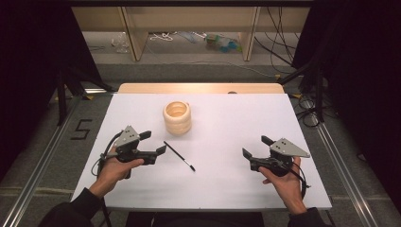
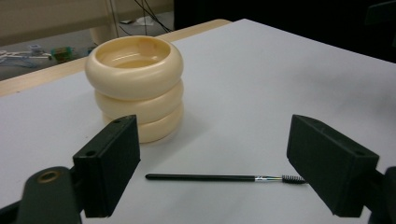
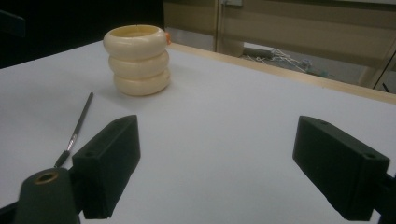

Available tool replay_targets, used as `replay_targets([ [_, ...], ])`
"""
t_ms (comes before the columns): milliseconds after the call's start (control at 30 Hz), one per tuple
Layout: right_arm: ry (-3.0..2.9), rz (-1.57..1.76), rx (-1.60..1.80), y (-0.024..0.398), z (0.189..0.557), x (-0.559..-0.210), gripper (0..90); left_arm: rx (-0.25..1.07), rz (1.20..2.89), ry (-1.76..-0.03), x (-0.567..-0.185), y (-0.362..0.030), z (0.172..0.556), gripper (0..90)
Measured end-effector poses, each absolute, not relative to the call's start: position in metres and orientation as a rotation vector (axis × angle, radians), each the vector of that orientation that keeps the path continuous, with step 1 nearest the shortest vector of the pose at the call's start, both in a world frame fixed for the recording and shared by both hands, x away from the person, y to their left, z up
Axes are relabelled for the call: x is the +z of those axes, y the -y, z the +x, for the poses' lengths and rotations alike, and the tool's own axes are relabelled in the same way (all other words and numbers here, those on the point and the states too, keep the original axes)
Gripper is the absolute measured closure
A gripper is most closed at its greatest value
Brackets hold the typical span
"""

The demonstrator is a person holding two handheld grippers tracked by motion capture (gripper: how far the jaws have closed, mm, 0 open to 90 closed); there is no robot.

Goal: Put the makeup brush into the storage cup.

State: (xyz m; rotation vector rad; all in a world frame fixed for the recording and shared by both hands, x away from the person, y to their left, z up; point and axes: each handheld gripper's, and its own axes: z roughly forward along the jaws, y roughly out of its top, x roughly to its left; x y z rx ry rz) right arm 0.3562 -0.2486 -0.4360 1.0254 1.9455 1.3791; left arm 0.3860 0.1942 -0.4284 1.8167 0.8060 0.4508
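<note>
Right gripper [image 1: 254, 147] near right, jaws wide apart, holding nothing. Left gripper [image 1: 153, 142] near left, jaws spread, empty. Thin black mascara brush [image 1: 179, 155] lies flat just right of it. Farther: cream 3-ring holder [image 1: 178, 117], upright, centre of white table [image 1: 227, 184].

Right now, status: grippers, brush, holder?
Left gripper open, empty, jaws bracketing the brush. Right gripper open, empty, off to the side. Brush flat on table, apart from cream ringed holder. Nothing between.
</note>
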Motion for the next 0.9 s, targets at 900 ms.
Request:
replay_targets([
  [900, -1.943, 1.018, 1.382, 0.248, 0.357, -0.436, 16.3, 0.394, 2.059, -0.65, -0.408, -0.169, 0.414, 16.7],
])
